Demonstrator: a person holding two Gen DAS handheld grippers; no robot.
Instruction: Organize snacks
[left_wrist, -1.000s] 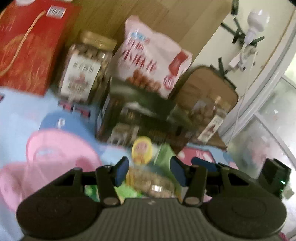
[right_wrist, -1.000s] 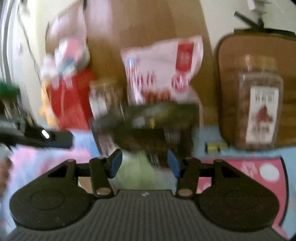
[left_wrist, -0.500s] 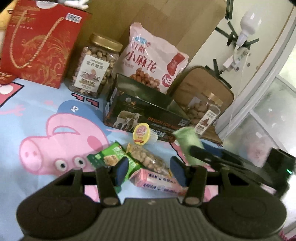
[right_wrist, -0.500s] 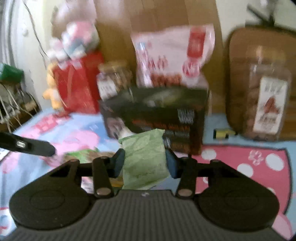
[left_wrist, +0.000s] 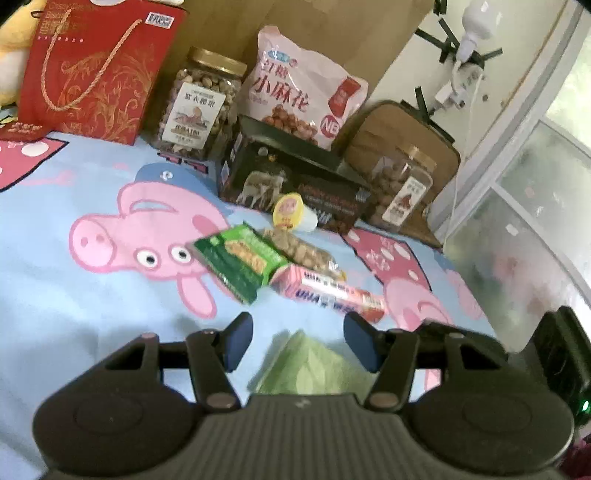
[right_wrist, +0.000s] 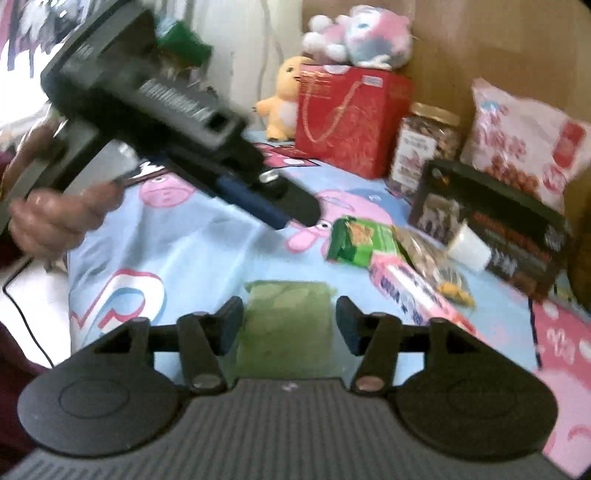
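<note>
The pale green packet (right_wrist: 286, 325), held between the right gripper's (right_wrist: 289, 325) fingers half a second ago in front of the dark box (right_wrist: 491, 225), is now lying flat on the cartoon-print sheet (right_wrist: 207, 258), with the jaws standing open on either side of it, no longer pressing it. The right wrist view is swinging leftward, bringing the left gripper (right_wrist: 291, 210) and the hand holding it (right_wrist: 55, 218) into frame. The left gripper (left_wrist: 297, 341) is pulling back and rising: the green biscuit pack (left_wrist: 242, 262) and pink wafer pack (left_wrist: 327, 291) are sitting farther from its fingertips, and the green packet (left_wrist: 310, 369) is now appearing below them.
</note>
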